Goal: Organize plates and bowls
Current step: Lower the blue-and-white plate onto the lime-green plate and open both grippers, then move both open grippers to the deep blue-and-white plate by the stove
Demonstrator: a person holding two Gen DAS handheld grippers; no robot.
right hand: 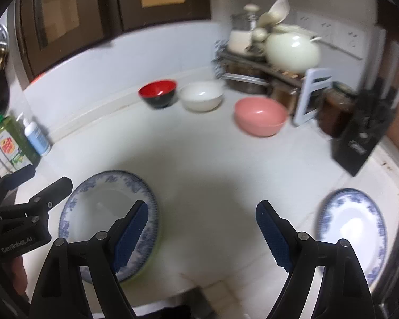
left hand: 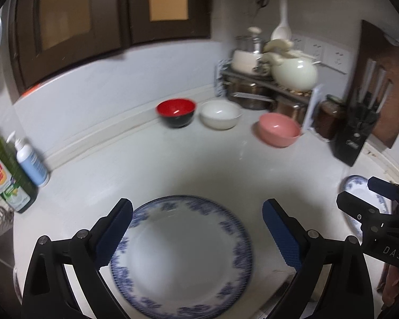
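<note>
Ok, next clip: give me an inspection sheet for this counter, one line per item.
Surface: white countertop, no spills seen.
Job's things: blue-patterned plate near front; second patterned plate to its right; red-and-black bowl, white bowl and pink bowl in a row at the back.
Clutter: dish soap bottle, pump bottle, knife block, rack with pots.
Grippers: left gripper open above the plate; right gripper open, empty.
Cables: nothing seen.
Surroundings: dark cabinet doors, wall sockets.
</note>
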